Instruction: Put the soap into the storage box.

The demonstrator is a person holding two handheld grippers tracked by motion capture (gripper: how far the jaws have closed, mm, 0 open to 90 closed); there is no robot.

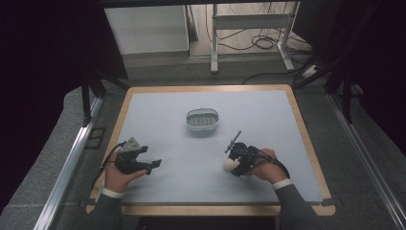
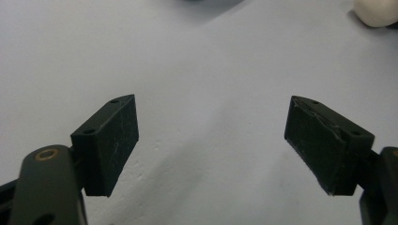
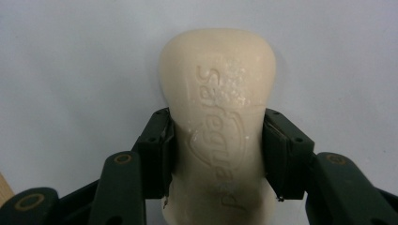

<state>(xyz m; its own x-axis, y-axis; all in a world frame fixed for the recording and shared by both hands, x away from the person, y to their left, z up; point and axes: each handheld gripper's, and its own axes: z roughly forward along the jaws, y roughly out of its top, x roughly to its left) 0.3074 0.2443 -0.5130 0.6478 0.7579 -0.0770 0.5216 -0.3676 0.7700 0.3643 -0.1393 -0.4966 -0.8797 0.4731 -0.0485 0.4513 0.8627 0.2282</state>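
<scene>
A cream bar of soap (image 3: 218, 122) with embossed lettering sits between the two black jaws of my right gripper (image 3: 217, 152), which is shut on its sides. From above, the soap (image 1: 230, 164) pokes out to the left of the right gripper (image 1: 235, 163), low over the blue mat. My left gripper (image 2: 211, 140) is open, with bare mat between its fingers; from above it (image 1: 154, 164) rests at the front left. The soap's end (image 2: 378, 11) peeks in at the top right of the left gripper view. A small grey oval soap dish (image 1: 202, 120) stands mid-table, beyond both grippers.
The blue mat (image 1: 167, 110) covers a wooden table (image 1: 297, 103). Metal rails run along both sides. Behind the table are a white frame (image 1: 249, 21) and cables (image 1: 265, 43) on the floor.
</scene>
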